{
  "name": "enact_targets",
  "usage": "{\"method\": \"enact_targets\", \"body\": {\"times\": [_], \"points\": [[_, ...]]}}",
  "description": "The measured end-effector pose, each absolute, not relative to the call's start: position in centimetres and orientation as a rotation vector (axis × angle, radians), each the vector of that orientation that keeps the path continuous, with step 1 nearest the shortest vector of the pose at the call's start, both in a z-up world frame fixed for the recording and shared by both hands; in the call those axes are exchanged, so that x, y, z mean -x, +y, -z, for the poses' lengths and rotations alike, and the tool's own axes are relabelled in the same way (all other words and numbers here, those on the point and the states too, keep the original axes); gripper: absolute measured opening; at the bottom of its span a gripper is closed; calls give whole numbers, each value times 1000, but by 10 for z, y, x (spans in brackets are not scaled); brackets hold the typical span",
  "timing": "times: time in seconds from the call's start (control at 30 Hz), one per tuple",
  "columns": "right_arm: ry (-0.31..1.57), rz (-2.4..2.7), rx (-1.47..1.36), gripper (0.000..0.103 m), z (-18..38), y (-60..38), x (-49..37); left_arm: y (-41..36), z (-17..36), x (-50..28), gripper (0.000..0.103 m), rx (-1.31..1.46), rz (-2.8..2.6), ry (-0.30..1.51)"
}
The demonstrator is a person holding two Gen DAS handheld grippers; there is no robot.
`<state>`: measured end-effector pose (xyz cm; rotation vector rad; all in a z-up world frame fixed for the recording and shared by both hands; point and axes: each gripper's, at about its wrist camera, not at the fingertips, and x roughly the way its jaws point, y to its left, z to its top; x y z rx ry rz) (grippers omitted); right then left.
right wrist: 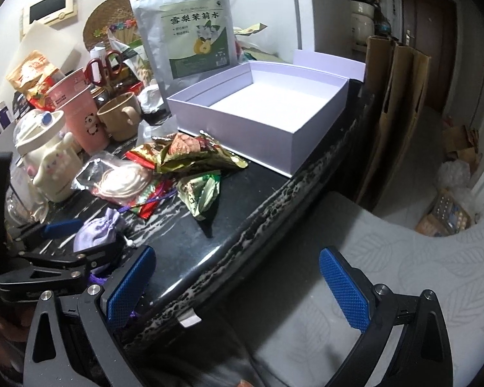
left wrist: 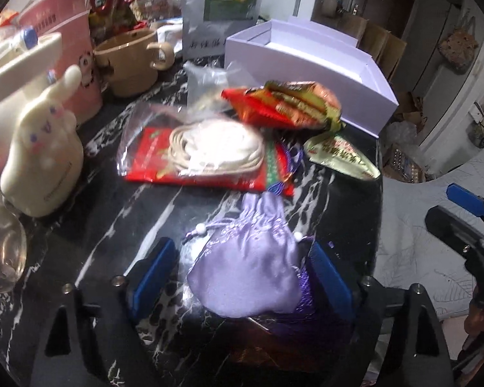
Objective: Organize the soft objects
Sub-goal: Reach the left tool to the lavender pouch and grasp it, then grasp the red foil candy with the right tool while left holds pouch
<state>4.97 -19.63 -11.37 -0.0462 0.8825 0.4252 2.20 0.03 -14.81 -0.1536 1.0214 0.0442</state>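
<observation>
A lilac satin drawstring pouch (left wrist: 245, 267) lies on the black marble table (left wrist: 129, 219) near its front edge. My left gripper (left wrist: 242, 258) straddles it, with the pouch between the blue pads. The right pad sits against the pouch's edge, while a small gap shows at the left pad (left wrist: 151, 277), so the jaws are open around it. In the right wrist view the pouch (right wrist: 96, 225) shows beside the left gripper's fingers (right wrist: 61, 227). My right gripper (right wrist: 238, 290) stands wide open over the table's edge, with nothing between its pads.
An open white box (right wrist: 313, 125) stands at the back right. Snack packets (left wrist: 284, 103), a bagged white cord (left wrist: 216, 148) and a green-gold packet (left wrist: 342, 158) lie mid-table. A rabbit-shaped container (left wrist: 38, 148), a tan mug (left wrist: 129, 61), a pink cup (right wrist: 80, 109) and a glass (left wrist: 0, 251) crowd the left.
</observation>
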Motion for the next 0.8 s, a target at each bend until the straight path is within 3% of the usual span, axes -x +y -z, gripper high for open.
{"method": "enact_targets", "body": {"times": [0.07,0.1,0.13,0.6,0.8], "points": [[885,-422,44,103,114,-197,-50,0,149,-21,71,149,-48,1016],[887,-421,43,103,115,-197,-51,-1,148,-18,58,143,-36,1004],[889,-420,41,103,115,-197,-51,-2,147,-17,55,145,-20,999],[882,-499,41,103,110,-182,-40,14,65,27,53,179,-27,776],[903,-597,34,103,116,-161,-29,28,58,46,53,157,-92,773]]}}
